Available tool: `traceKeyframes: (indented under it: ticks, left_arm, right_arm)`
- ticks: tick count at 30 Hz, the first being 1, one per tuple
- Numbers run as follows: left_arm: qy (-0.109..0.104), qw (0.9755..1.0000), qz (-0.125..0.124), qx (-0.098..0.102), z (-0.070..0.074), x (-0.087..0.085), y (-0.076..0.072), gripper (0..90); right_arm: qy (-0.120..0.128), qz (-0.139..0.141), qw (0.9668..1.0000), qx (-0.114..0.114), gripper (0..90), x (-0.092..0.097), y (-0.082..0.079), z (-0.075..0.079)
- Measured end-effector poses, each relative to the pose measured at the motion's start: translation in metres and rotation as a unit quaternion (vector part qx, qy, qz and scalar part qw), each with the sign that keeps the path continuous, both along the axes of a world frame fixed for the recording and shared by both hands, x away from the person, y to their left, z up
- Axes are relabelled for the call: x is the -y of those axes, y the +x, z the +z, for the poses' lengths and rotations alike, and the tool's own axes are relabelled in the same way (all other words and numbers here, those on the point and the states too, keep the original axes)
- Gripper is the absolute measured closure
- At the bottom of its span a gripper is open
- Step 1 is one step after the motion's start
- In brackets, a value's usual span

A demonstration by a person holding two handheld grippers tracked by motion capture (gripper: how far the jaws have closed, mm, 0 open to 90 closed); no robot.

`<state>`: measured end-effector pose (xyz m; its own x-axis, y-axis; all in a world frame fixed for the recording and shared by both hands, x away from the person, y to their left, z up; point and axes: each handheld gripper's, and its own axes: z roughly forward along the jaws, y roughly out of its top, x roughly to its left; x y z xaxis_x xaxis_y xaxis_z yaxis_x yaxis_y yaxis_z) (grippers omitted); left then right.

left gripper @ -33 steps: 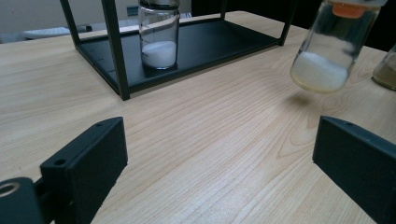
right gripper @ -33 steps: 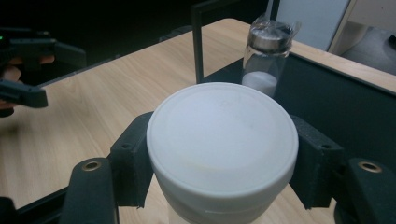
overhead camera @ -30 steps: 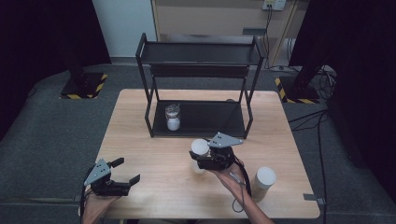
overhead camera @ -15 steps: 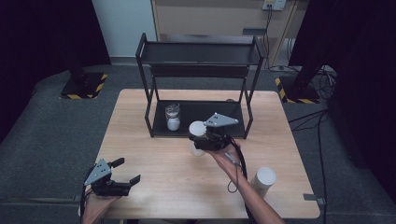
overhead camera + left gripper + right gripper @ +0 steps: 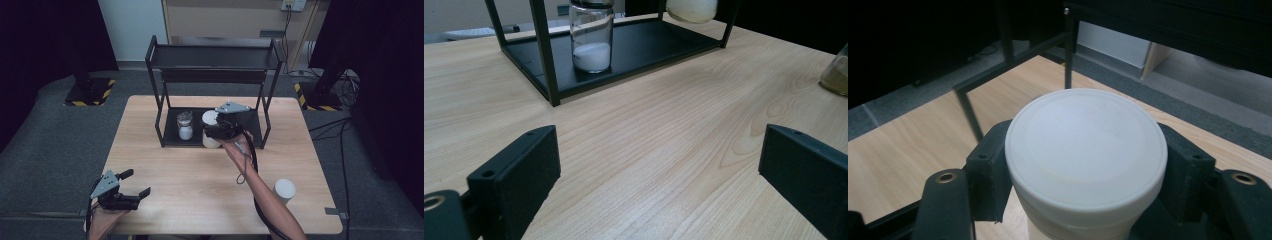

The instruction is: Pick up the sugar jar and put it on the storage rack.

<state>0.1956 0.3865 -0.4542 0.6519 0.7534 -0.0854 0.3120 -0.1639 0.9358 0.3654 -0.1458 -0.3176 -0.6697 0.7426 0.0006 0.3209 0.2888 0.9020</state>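
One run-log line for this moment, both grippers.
right gripper: shut on white-lidded jar, at rack's lower shelf | left gripper: open, empty, over table

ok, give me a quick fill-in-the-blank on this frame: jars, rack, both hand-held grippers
1. The right hand-held gripper is shut on a jar with a ____ lid.
2. The glass jar holding white powder stands on the rack's ____ shelf.
3. The left hand-held gripper's jaws stand ____, with nothing between them.
4. A third jar stands on the table near the person's ____ forearm.

Missing words: white; bottom; open; right
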Motion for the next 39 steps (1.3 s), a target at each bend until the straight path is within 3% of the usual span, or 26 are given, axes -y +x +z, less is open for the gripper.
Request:
traceKeyframes:
  ticks: [20, 39]
  left_arm:
    - [-0.005, 1.0, 0.0, 0.002, -0.001, -0.001, 0.0, 2.1]
    - [-0.007, 1.0, -0.001, 0.001, -0.002, -0.002, 0.001, 2.2]
  right_arm:
    - [-0.011, -0.064, 0.9978, -0.014, 33.8, -0.027, 0.047, -0.021]
    - [-0.007, -0.082, 0.9961, -0.034, 33.8, -0.034, 0.069, -0.055]
